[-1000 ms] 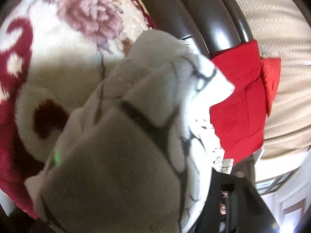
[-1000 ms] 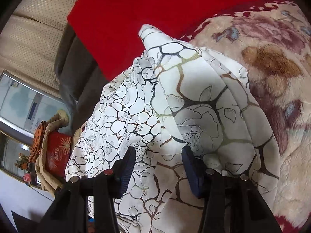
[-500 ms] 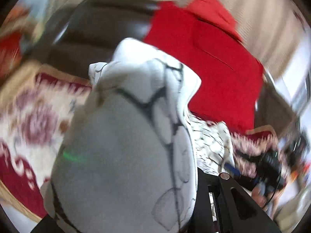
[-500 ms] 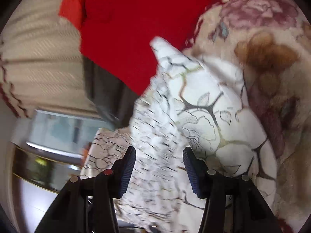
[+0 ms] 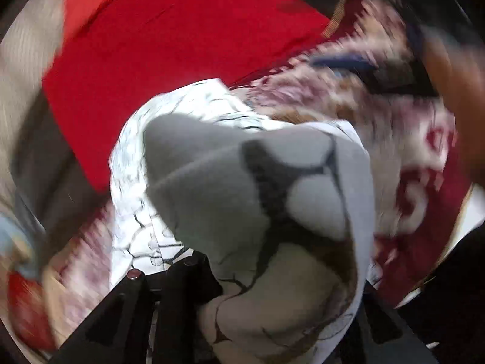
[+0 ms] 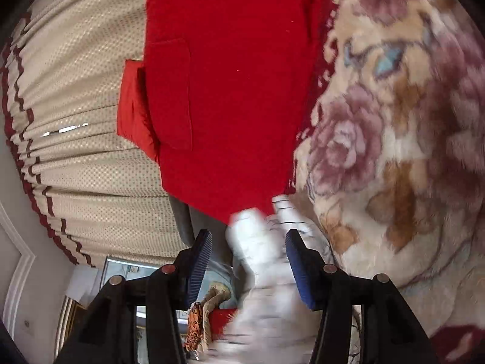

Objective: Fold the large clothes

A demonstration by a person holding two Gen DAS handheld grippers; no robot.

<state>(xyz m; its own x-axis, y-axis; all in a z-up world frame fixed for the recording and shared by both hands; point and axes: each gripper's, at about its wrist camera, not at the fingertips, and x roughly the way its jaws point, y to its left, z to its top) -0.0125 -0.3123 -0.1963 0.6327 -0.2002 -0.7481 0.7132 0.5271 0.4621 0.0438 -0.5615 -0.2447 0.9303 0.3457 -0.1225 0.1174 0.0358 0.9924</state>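
The large garment is white cloth with a dark crackle pattern [image 5: 257, 188]. In the left wrist view it bulges over my left gripper [image 5: 242, 279], which is shut on a fold of it; only the left finger [image 5: 185, 276] shows, the other is hidden under cloth. In the right wrist view a blurred strip of the same cloth [image 6: 260, 251] lies between the blue pads [image 6: 200, 261] of my right gripper [image 6: 248, 257], which stands open with the pads apart from the cloth.
A floral plush blanket [image 6: 394, 151] covers the surface. A red garment [image 6: 230, 91] hangs over a dark sofa back. A beige curtain [image 6: 75, 121] is behind. A hand holding the other gripper [image 5: 394, 79] shows at the upper right of the left view.
The left gripper swung with the cloth, so the red garment now fills the top of its view. In the right view the cloth slid down and back, leaving a small strip between the pads.
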